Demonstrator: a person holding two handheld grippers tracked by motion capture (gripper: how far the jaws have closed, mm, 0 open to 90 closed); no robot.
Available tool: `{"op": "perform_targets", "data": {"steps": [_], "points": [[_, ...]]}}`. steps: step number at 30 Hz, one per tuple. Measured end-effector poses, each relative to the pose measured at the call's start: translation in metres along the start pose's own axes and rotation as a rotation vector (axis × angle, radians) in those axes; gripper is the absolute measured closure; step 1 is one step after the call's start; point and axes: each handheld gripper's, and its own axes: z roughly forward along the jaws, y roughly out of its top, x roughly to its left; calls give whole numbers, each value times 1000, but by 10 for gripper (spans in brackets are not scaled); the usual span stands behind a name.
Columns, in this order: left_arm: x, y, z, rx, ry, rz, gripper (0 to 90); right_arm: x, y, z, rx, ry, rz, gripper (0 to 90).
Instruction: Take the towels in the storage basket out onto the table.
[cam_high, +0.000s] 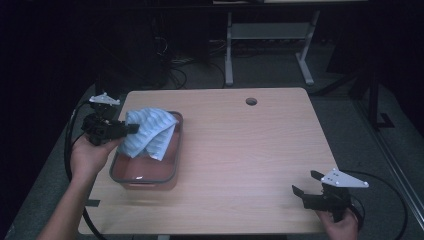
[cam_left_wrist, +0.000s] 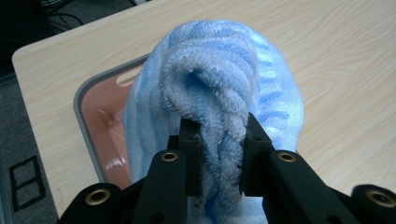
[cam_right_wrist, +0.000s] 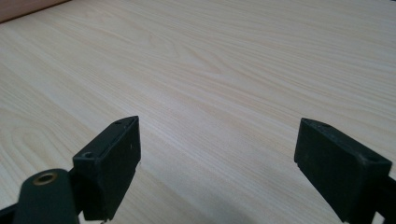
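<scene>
At the left edge of a pale wood-grain counter (cam_high: 240, 150), the left gripper (cam_high: 131, 128) pinches a bunched fold of a light blue striped towel (cam_high: 150, 132), its jaws pressed into the terry cloth from both sides, as the left gripper view shows close up (cam_left_wrist: 219, 93). The towel hangs from that grip above a shallow pinkish bin with a grey rim (cam_high: 145, 179), its lower folds draping down inside the bin; whether they touch the bottom cannot be told. In the left gripper view the bin (cam_left_wrist: 93, 116) sits directly under and behind the cloth, near the counter's corner, and the towel hides most of its interior.

Well apart, at the counter's near right corner, the right gripper (cam_high: 305, 184) is held low over bare wood with its jaws spread wide and nothing between them; the right gripper view (cam_right_wrist: 217, 158) shows plain wood grain between the two black pads. The stretch of counter between the two grippers carries no other objects, and nothing stands between the right gripper and the bin. A round cable hole (cam_high: 251, 101) sits near the far edge. Beyond the counter, in dim light, stand the grey legs of another desk (cam_high: 270, 45) and a tangle of cables on the floor (cam_high: 175, 70).
</scene>
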Motion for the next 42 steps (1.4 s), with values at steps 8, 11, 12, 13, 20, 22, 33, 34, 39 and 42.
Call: {"op": "perform_targets", "data": {"steps": [8, 11, 12, 13, 20, 22, 33, 34, 39, 42], "points": [[-6, 9, -5, -12, -25, 10, 748, -1, 0, 0, -1, -2, 0, 141], [-10, 12, -4, -12, -29, 20, 747, -1, 0, 1, -2, -2, 1, 141], [-11, 13, -3, -12, -32, 21, 747, -1, 0, 1, -2, -1, 1, 141], [-12, 14, -2, -16, -37, 20, 748, -1, 0, 1, -2, -1, 1, 141], [-23, 22, 8, 0, -63, 43, 747, -2, -1, 0, 1, 0, 5, 141], [-25, 24, 11, -3, -70, 43, 747, -2, -1, 0, -1, 2, 3, 141], [-37, 36, 25, 8, -97, 58, 748, -2, -1, 0, -5, 1, 3, 141], [-38, 37, 27, 12, -101, 59, 747, -3, -1, 0, -4, 1, 3, 141], [-42, 42, 35, 19, -110, 67, 747, -3, 0, -1, -5, -2, 4, 141], [-47, 45, 39, 21, -117, 80, 747, -3, -1, -1, -7, -3, 9, 141]]}}
